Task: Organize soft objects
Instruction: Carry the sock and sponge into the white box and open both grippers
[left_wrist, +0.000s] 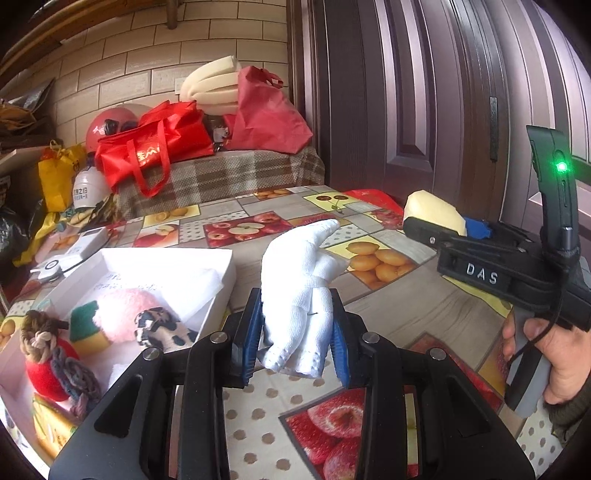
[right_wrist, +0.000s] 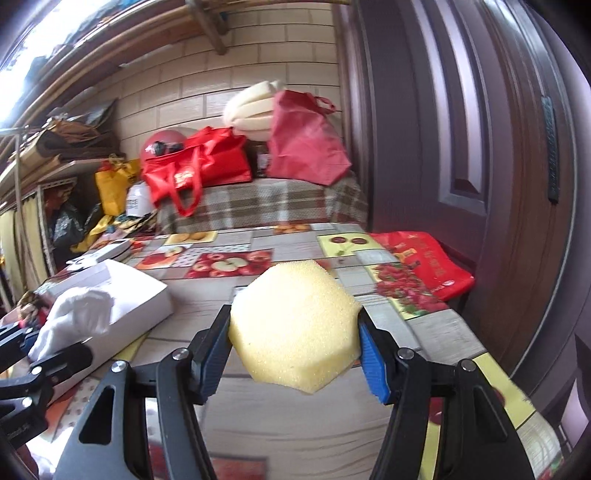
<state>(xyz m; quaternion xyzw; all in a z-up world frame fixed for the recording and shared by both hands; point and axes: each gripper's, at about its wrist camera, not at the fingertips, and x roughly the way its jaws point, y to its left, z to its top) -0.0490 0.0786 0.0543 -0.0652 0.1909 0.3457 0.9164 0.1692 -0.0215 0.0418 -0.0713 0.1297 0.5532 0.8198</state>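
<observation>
Left gripper (left_wrist: 295, 332): fingers pinching white cloth (left_wrist: 301, 284). Right gripper (right_wrist: 295, 347): fingers pinching yellow sponge (right_wrist: 295, 325). White box (left_wrist: 207, 273) at ten o'clock of the cloth.

Two close wrist views, shared table (left_wrist: 406, 295)

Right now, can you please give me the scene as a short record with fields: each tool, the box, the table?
left tool: shut on white cloth
right tool: shut on yellow sponge
box: white, open, on the left of the table
box contents: pink plush, green-yellow sponge, red ball with rope
table: fruit-print cover
</observation>
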